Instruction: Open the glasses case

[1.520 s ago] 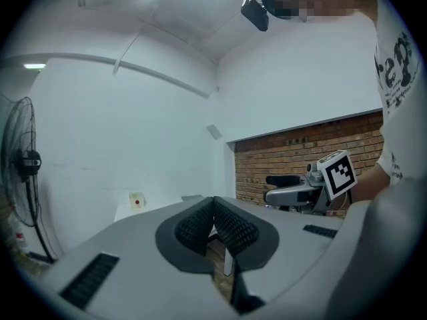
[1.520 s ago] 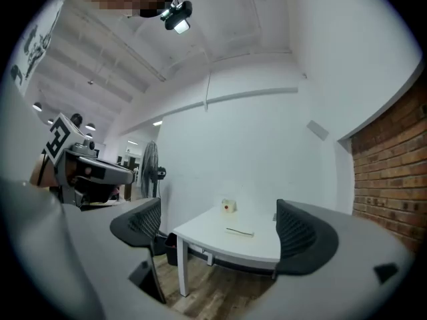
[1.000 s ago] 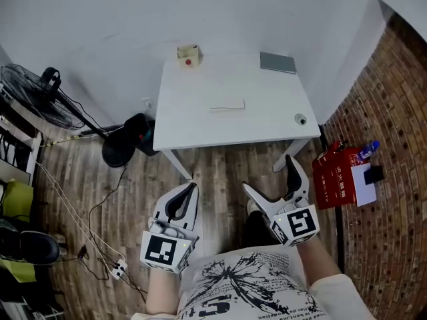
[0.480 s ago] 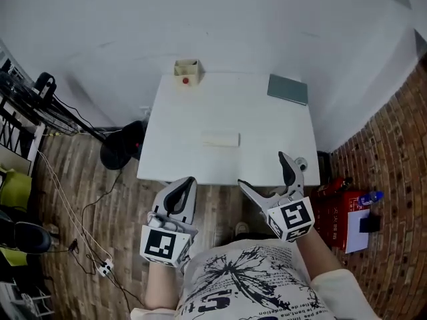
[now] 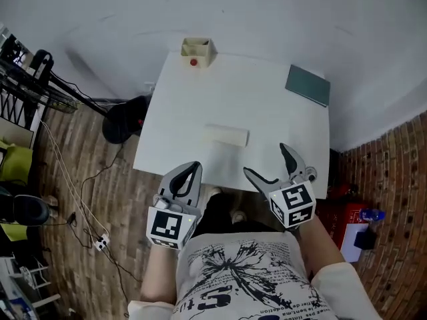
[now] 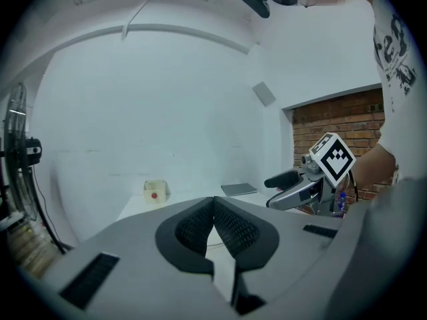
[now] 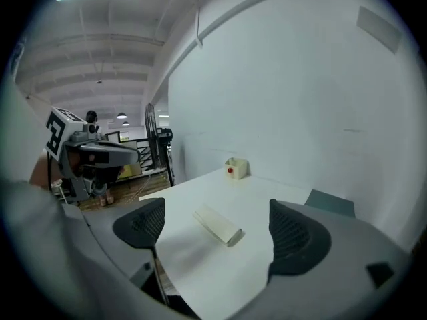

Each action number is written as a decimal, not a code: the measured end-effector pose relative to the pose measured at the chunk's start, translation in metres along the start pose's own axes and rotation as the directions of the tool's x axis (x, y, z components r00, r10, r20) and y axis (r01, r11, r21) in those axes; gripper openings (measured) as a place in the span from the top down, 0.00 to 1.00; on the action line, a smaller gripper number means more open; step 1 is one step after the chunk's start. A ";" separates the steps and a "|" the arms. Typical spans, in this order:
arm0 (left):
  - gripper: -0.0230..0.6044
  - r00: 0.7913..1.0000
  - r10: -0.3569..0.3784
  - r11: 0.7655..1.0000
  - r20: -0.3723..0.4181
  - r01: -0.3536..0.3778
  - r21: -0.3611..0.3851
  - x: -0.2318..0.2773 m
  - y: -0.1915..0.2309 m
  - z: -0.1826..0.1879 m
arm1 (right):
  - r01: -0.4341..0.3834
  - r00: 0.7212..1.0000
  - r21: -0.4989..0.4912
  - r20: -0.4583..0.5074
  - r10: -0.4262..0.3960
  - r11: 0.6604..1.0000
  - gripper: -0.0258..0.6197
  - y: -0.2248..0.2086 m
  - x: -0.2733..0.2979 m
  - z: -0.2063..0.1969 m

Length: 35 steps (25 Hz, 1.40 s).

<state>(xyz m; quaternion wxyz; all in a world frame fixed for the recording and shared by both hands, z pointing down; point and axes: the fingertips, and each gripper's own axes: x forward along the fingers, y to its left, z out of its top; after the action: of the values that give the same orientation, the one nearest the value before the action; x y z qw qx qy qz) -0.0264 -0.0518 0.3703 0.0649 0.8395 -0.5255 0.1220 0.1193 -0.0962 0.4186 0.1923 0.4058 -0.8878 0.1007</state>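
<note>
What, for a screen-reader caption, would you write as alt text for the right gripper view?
A closed cream glasses case lies on a white table, ahead of the right tongs, wide apart, empty and closing. The left tongs hover at left.

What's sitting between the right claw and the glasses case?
Nothing: only bare white table separates the right gripper, its empty jaws closing, from the glasses case. The head view shows it best.
</note>
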 end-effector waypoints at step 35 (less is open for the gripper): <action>0.94 0.875 -0.221 0.973 -0.431 0.171 -0.152 0.172 0.088 -0.206 | -0.088 0.858 -0.211 -0.512 -0.033 0.973 0.37 -0.018 0.207 -0.118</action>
<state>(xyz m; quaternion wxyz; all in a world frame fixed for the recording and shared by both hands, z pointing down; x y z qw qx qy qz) -0.0619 -0.1908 0.6134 0.2412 0.8334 -0.4145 0.2747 0.0401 -0.2100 0.6135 0.4649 0.3269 -0.8160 0.1055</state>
